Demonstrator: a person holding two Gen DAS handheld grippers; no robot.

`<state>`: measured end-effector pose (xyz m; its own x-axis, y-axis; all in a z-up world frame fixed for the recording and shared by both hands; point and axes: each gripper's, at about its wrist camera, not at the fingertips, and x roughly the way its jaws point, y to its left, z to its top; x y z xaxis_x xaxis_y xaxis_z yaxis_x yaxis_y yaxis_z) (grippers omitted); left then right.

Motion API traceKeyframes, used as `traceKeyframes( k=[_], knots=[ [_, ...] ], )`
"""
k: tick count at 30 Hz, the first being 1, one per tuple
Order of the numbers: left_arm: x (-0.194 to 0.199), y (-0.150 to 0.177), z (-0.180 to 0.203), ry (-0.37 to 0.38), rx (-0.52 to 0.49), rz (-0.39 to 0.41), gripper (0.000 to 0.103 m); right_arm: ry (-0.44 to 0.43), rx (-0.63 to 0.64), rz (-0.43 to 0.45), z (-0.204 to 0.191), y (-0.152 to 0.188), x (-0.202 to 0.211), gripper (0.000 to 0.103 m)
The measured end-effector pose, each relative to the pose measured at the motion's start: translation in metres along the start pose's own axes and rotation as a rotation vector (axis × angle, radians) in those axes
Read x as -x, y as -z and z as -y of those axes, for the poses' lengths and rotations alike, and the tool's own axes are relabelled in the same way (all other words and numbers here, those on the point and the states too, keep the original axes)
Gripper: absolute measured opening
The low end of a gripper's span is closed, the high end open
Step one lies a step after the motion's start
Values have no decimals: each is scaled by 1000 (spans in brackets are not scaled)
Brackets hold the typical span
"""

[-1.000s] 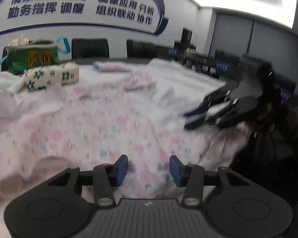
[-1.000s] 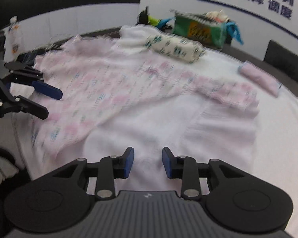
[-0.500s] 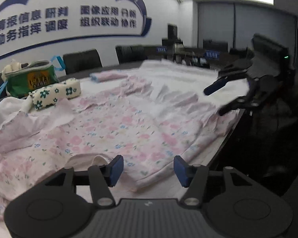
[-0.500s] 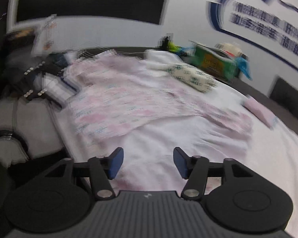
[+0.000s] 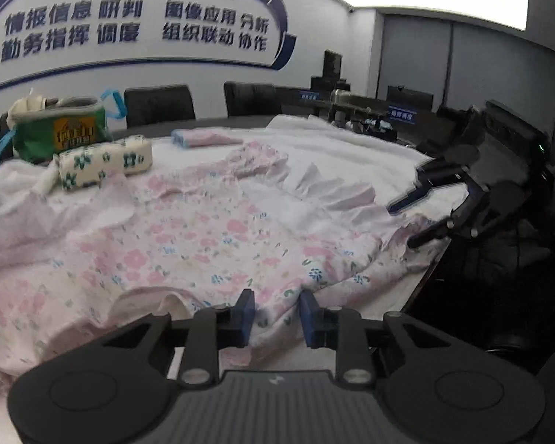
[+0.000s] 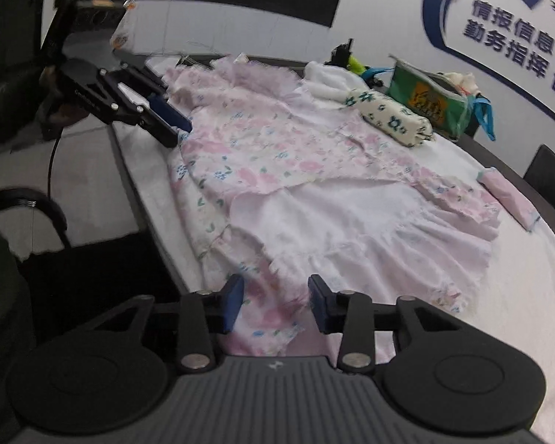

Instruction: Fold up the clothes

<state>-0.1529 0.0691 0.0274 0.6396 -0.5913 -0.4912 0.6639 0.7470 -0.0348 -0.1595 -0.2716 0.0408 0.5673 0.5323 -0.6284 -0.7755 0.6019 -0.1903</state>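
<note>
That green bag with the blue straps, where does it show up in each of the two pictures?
Left wrist view: the green bag stands far left, behind the rolled floral cloth.
Right wrist view: the bag is upper right, under the wall lettering.
Shared landmark: the rolled cloth beside it.

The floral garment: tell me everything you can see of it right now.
The floral garment is thin pink fabric with small pink and blue flowers and a white ruffled hem. It lies spread and wrinkled on the white table cover. Its near edge sits between the closing pads of the left gripper and right gripper, neither visibly clamped.
</note>
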Motion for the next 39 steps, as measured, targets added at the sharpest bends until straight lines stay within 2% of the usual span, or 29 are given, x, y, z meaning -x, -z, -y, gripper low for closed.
traceKeyframes(
  k=[2, 5, 7, 8, 10, 12, 13, 14, 17, 19, 22, 25, 26, 27, 28, 29, 30, 31, 32, 33, 35, 37, 39],
  knots=[
    [8, -4, -4, -19, 24, 13, 50, -1, -64, 77, 7, -12, 5, 64],
    [17, -12, -23, -43, 121, 14, 53, -34, -290, 167, 28, -33, -7, 69],
    [17, -16, -34, -60, 196, -10, 50, -71, -425, 125, 42, -45, -32, 68],
    [14, -16, -38, -66, 229, -27, 48, -80, -474, 91, 48, -50, -46, 64],
    [8, -10, -35, -44, 223, -29, 48, -107, -532, 8, 55, -55, -71, 51],
    [2, -2, -32, -10, 199, -29, 48, -172, -584, -43, 57, -54, -90, 39],
    [-3, 2, -30, 5, 208, -54, 48, -194, -604, -57, 57, -52, -96, 29],
    [-7, 5, -30, 20, 227, -74, 46, -191, -604, -53, 55, -51, -99, 6],
    [-10, 12, -22, 52, 214, -108, 43, -103, -580, 14, 49, -52, -91, 1],
    [-5, 13, -14, 89, 172, -113, 43, -36, -587, 45, 52, -51, -83, 1],
    [5, 11, -9, 124, 127, -84, 45, 52, -550, 33, 50, -47, -81, 1],
    [8, 10, -10, 56, 87, -65, 49, -7, -545, 1, 46, -43, -77, 6],
    [5, 10, -11, 46, 83, -74, 50, -48, -549, -5, 45, -40, -75, 14],
    [3, 10, -12, 42, 80, -84, 50, -90, -555, -5, 45, -38, -72, 34],
    [-1, 11, -13, 61, 83, -99, 49, -125, -559, 0, 43, -35, -69, 43],
    [-5, 12, -14, 81, 86, -114, 46, -149, -555, 6, 41, -31, -64, 48],
    [-7, 13, -15, 104, 97, -125, 43, -172, -546, 9, 37, -29, -60, 48],
    [-9, 13, -16, 116, 110, -124, 32, -195, -539, 9, 33, -27, -56, 47],
    [-10, 14, -18, 132, 127, -125, 11, -217, -533, 7, 29, -25, -53, 45],
    [-10, 13, -21, 164, 166, -138, 2, -234, -518, 5, 23, -25, -50, 28],
    [-8, 13, -27, 214, 240, -138, 2, -237, -473, 1, 8, -26, -46, 2],
    [-6, 15, -31, 262, 320, -142, 2, -187, -464, 15, 5, -29, -41, 1],
    [-4, 20, -29, 277, 381, -165, 2, -138, -466, 38, 5, -32, -35, 1]
  ],
)
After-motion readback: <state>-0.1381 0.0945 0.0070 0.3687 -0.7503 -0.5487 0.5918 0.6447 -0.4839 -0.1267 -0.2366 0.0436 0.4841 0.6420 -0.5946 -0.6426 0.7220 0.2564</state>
